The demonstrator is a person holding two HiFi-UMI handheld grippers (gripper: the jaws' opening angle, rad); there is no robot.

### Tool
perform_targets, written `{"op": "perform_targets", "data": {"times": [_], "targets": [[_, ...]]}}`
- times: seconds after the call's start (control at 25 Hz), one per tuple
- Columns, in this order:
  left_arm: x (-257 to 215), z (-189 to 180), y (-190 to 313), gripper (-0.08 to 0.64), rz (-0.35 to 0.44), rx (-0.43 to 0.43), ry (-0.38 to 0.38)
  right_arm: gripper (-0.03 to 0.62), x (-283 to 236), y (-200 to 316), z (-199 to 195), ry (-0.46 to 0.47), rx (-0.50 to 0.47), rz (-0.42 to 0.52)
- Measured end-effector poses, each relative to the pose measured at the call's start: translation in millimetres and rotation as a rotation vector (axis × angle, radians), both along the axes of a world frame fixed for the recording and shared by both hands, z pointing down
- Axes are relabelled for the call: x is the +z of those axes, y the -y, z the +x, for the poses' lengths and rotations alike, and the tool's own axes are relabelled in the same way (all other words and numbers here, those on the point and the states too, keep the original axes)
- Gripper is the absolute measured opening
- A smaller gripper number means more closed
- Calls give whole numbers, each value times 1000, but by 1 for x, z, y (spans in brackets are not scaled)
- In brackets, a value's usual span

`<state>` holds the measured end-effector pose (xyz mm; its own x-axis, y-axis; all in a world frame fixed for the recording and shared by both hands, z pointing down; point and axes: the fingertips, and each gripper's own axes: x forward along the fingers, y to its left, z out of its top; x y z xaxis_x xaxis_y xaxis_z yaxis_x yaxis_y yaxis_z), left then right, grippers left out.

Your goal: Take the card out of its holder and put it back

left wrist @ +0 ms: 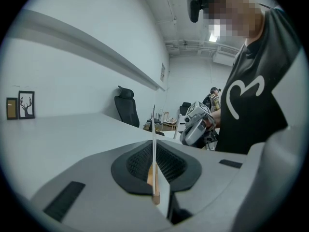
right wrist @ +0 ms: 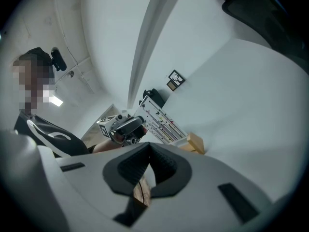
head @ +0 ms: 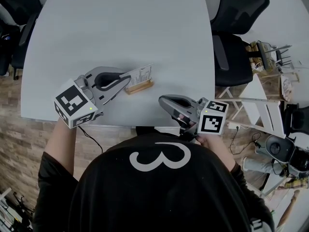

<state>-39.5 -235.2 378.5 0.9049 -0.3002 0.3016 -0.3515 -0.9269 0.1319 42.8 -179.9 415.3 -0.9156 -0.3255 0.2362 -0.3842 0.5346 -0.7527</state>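
Pinching the card (head: pixel 141 74) by its end, left tongs (head: pixel 126 77) clamp it while it stands in the holder (head: pixel 139 87) on the counter (head: pixel 120 23), likely to lift it; right tongs (head: pixel 163 101) closed, empty, parked aside.

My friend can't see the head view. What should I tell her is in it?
Seen from above, the left gripper pinches one end of a printed white card standing in a small wooden holder on a grey table. The right gripper, shut and empty, is apart at the table's near edge.
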Motion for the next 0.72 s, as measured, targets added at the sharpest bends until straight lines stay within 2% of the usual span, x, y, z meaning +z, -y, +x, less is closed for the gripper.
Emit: {"op": "perform_targets", "data": {"times": [0.72], "targets": [[29, 3, -1, 25, -29, -7, 33, 6, 5, 1, 4, -7, 13, -15]]}}
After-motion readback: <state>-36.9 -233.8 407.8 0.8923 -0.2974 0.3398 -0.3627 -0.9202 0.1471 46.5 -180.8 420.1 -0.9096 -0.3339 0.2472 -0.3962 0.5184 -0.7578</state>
